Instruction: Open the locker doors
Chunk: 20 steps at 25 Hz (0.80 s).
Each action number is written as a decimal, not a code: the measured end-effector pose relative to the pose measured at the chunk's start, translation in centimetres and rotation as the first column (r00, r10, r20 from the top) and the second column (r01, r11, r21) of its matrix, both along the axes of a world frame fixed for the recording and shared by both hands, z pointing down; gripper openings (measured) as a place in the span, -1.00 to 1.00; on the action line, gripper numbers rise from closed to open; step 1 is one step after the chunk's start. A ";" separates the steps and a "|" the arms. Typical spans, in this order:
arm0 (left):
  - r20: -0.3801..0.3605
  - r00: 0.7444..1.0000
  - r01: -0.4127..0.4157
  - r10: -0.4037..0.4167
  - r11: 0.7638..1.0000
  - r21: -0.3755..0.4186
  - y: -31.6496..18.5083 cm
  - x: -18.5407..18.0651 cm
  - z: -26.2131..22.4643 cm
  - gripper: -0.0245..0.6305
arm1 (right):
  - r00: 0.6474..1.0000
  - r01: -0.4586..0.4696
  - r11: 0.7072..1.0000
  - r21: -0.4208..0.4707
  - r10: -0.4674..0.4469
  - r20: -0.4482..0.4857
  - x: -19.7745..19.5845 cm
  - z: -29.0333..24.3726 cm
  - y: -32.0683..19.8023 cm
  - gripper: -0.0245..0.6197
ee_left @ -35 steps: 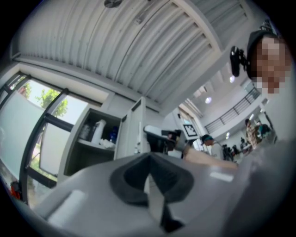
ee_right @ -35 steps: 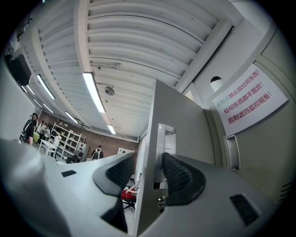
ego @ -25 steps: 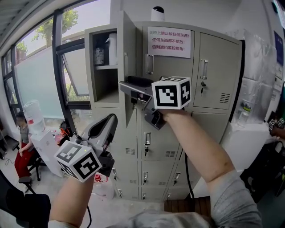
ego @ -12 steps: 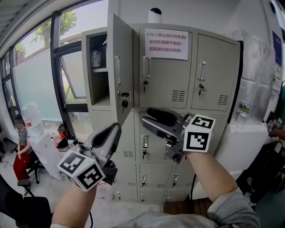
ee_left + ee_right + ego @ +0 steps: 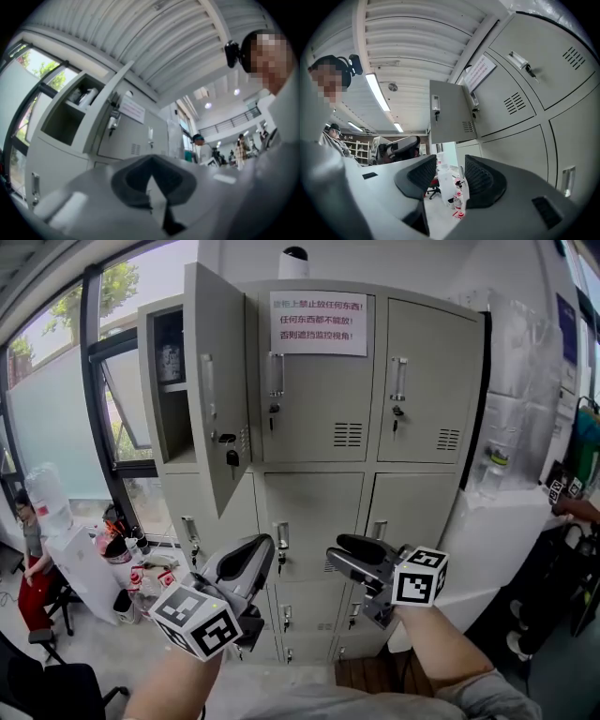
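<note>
While the top-left locker door (image 5: 217, 381) stands open, left gripper (image 5: 263, 549) closed, empty

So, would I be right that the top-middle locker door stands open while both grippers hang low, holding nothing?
Not quite: the head view shows the top-left door open; the top-middle door, under the notice, is shut. The left gripper and right gripper do hang low, holding nothing.

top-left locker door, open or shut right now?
Open. The top-left locker door stands swung outward, exposing the compartment and its shelf; the top-middle door beside it sits flush, shut.
</note>
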State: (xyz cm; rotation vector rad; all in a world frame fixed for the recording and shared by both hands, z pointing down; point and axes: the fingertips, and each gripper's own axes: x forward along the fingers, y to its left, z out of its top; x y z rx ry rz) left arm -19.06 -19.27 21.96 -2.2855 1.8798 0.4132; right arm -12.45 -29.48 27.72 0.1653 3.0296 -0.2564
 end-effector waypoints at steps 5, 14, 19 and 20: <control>-0.008 0.999 0.031 -0.031 0.999 -0.009 -0.6 -0.1 -0.3 -0.92 | 1.000 -0.027 0.998 0.060 0.027 0.008 -0.4 -2.6 -1.3 -0.36; -0.003 0.999 0.035 -0.035 0.999 -0.009 -1.8 -0.6 -2.0 -0.92 | 0.996 -0.089 0.963 0.252 0.082 0.038 -10.4 -14.4 -3.3 -0.33; -0.001 0.999 0.037 -0.037 0.999 -0.023 -0.6 -1.7 -1.5 -0.92 | 0.983 -0.182 0.943 0.280 0.171 0.065 -16.3 -20.3 -6.1 -0.27; 0.001 0.999 0.037 -0.037 0.999 -0.025 -0.3 -2.0 -1.5 -0.92 | 0.980 -0.199 0.938 0.283 0.186 0.072 -17.3 -21.2 -6.5 -0.26</control>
